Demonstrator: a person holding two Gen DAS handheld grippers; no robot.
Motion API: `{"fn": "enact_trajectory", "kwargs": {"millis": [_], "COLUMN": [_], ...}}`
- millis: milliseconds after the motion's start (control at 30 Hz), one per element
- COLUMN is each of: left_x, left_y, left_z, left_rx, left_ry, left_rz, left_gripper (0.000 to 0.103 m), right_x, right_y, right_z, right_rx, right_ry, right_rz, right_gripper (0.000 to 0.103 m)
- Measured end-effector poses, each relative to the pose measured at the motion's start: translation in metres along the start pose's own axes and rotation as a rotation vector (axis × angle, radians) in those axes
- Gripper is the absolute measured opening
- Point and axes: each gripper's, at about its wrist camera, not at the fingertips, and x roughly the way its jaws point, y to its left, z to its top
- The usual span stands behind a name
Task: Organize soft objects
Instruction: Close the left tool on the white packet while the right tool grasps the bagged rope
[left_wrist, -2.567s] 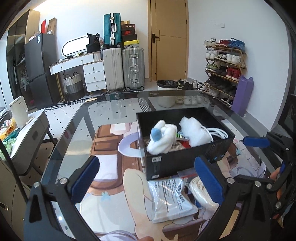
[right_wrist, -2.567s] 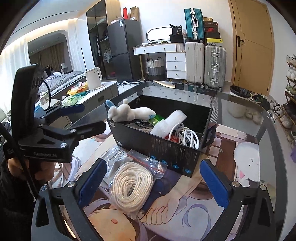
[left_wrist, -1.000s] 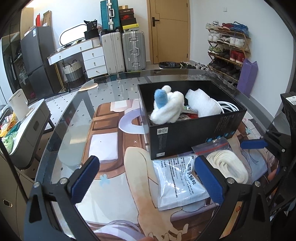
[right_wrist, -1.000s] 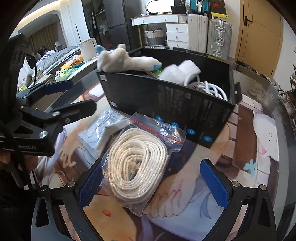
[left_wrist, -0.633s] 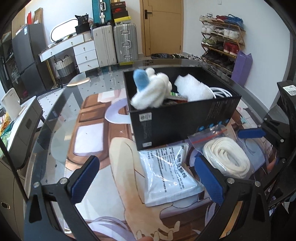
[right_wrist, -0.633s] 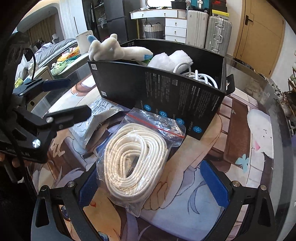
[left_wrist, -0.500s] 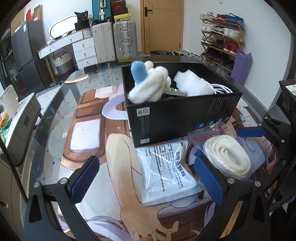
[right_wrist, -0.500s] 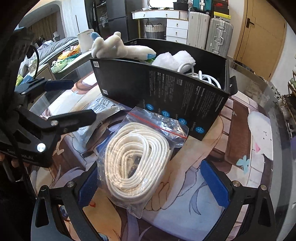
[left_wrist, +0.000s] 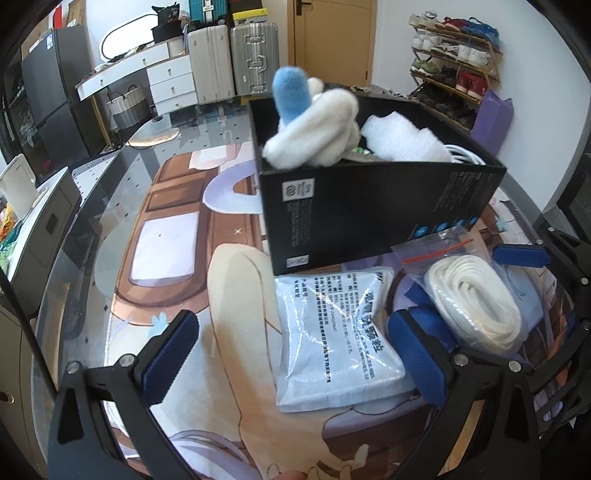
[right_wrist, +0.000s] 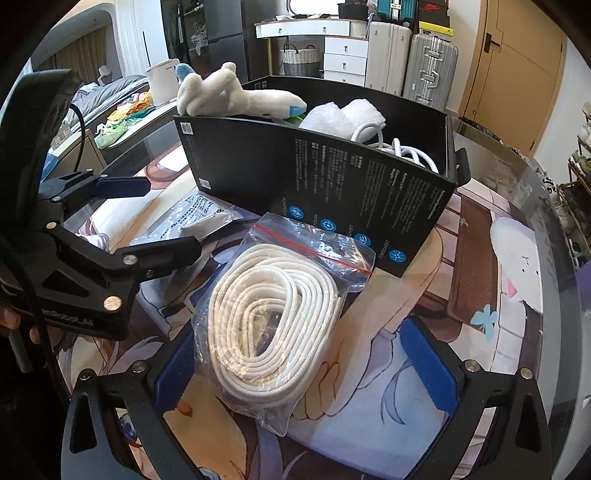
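Two grippers are hovering low over a glass table (left_wrist: 92, 236) that is lying over a cartoon-printed mat. The left gripper (left_wrist: 291, 350) is standing with its blue-padded fingers (left_wrist: 170, 350) spread wide and nothing between them; a flat white printed packet (left_wrist: 332, 339) is lying on the table just ahead, closer to its right finger than its left. The right gripper (right_wrist: 303, 369) is likewise standing wide open and holding nothing, though a clear zip bag of coiled white rope (right_wrist: 269, 314) is lying between its fingers, the bag's near left edge overlapping the left pad (right_wrist: 173, 373); whether it is touching that pad cannot be told.

In the left wrist view the rope bag (left_wrist: 476, 295) is sitting to the right of the packet, with the right gripper's blue pads (left_wrist: 521, 254) showing around it. In the right wrist view the left gripper (right_wrist: 147, 221) is reaching in from the left, above the packet (right_wrist: 195, 218).

Just beyond both items, a black cardboard box (left_wrist: 369, 210) is standing open on the table. A white plush toy with a blue tip (left_wrist: 314, 133) is lying across its far left corner and poking above the rim. Beside it, inside the box, white bubble wrap (left_wrist: 402, 144) and a coiled white cable (right_wrist: 399, 147) are resting toward the right end.

Silver suitcases (left_wrist: 236, 59) and a shoe rack (left_wrist: 454, 44) are standing against the far walls.
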Motion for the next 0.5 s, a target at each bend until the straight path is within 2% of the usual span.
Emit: {"fn": "enact_trajectory", "kwargs": {"millis": [100, 267, 367, 467, 500], "left_x": [0.0041, 0.0025, -0.0001, -0.0034, -0.0049], "left_y": [0.0028, 0.0020, -0.0010, -0.0046, -0.0056], "left_z": [-0.0002, 0.0008, 0.0001, -0.0010, -0.0010], "left_rx": [-0.020, -0.010, 0.011, 0.030, 0.035], "left_ry": [0.025, 0.018, 0.005, -0.010, -0.017], "left_rz": [0.003, -0.007, -0.022, -0.037, -0.042], "left_gripper": [0.103, 0.100, 0.092, 0.079, 0.071], "right_x": [-0.0007, -0.0014, -0.0016, -0.0016, -0.0016], "right_y": [-0.0016, -0.0023, -0.0028, -0.0025, -0.0024], "right_z": [-0.0021, -0.0034, -0.0041, -0.0039, -0.0038], "right_rx": [0.000, -0.002, -0.002, -0.002, -0.002], "right_ry": [-0.004, -0.008, -0.008, -0.008, -0.008], "right_rz": [0.001, 0.002, 0.003, 0.003, 0.003], "right_gripper": [0.102, 0.102, 0.102, 0.102, 0.102]}}
